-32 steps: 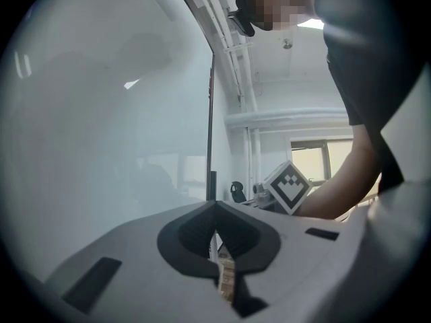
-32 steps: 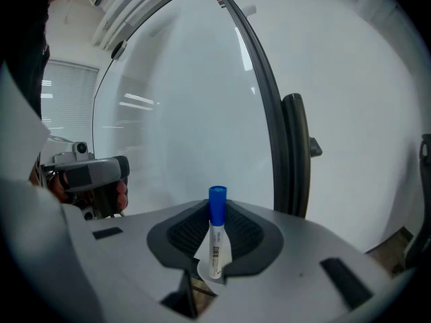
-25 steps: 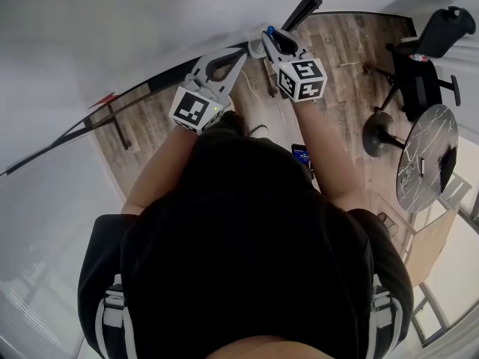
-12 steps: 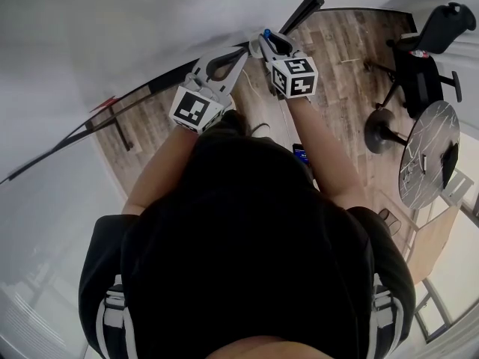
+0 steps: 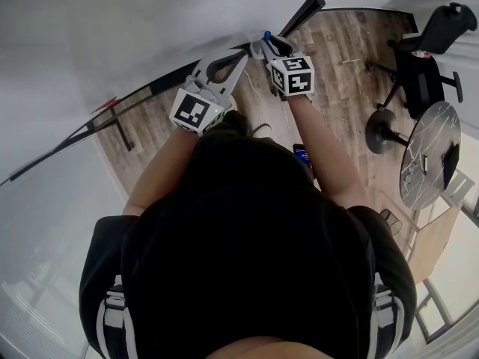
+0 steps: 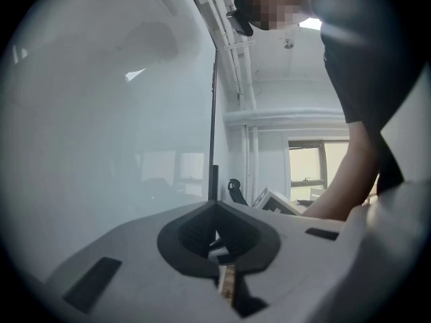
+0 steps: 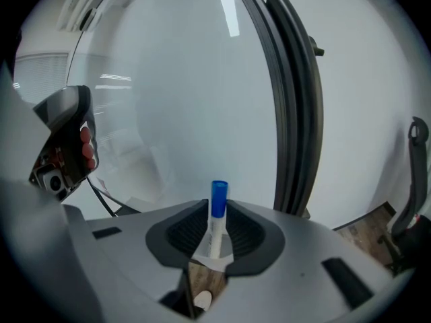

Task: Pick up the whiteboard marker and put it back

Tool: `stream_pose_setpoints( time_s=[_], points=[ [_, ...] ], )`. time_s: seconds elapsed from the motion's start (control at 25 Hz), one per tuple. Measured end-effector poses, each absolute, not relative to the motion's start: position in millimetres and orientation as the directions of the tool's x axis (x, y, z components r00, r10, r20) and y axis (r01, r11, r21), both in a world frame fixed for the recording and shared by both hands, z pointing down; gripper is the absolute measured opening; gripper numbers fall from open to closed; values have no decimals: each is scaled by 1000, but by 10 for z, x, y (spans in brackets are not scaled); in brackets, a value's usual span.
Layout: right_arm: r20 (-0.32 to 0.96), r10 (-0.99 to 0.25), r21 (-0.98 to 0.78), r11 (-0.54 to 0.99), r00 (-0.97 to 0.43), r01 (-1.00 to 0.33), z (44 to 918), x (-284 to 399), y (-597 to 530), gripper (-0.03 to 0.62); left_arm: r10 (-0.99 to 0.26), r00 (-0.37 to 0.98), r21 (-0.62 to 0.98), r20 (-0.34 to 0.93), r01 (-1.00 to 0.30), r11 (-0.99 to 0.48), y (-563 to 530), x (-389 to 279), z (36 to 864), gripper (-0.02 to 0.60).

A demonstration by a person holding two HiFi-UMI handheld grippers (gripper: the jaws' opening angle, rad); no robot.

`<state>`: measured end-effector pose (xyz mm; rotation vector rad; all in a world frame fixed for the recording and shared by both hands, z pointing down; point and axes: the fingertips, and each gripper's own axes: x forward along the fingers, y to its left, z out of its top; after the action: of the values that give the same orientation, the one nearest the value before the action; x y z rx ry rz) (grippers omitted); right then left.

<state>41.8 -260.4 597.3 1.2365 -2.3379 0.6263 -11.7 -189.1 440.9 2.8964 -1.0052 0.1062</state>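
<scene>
1. Whiteboard marker: white barrel and blue cap; it stands upright between the jaw tips of the right gripper, cap end out past the tips and towards the board; in the head view only the blue cap shows.
2. Right gripper: jaws narrow and opening, the marker between them, the dark pads against its sides; the gripper is tilted down towards the lower edge of the board.
3. Left gripper: just beside the right one, on its left; in the left gripper view its jaws are closed tip to tip with nothing between them.
4. Whiteboard: a large, glossy white surface with faint reflections of ceiling lights; a dark frame runs along its edge; in the head view a dark ledge runs along its foot, with a small red item on it, well apart from the grippers.
5. Room: wood-plank floor below the board; a black office chair and a round table top stand at the right, well apart from the board; a bright window and white ceiling show in the left gripper view.
</scene>
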Motion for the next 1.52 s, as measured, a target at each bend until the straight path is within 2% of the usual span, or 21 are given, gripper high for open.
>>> stream_pose_setpoints(
  time_s=[0.36, 0.8, 1.08, 1.52],
  points=[
    [559, -651, -189, 503, -513, -844, 5966, 443, -2606, 115, -617, 782, 53, 90, -622, -781, -1878, -139, 4413, 3],
    [523, -697, -142, 496, -490, -856, 5697, 720, -2563, 126, -614, 785, 37, 75, -618, -785, -1838, -43, 4323, 3],
    [451, -720, -151, 522, -528, -839, 5290, 732, -2417, 126, -617, 783, 18, 79, -620, -784, -1778, -29, 4244, 3],
    [265, -720, -133, 632, -642, -764, 4270, 575, -2025, 117, -626, 778, -6, 53, -626, -780, -1609, -56, 3946, 3]
  ],
)
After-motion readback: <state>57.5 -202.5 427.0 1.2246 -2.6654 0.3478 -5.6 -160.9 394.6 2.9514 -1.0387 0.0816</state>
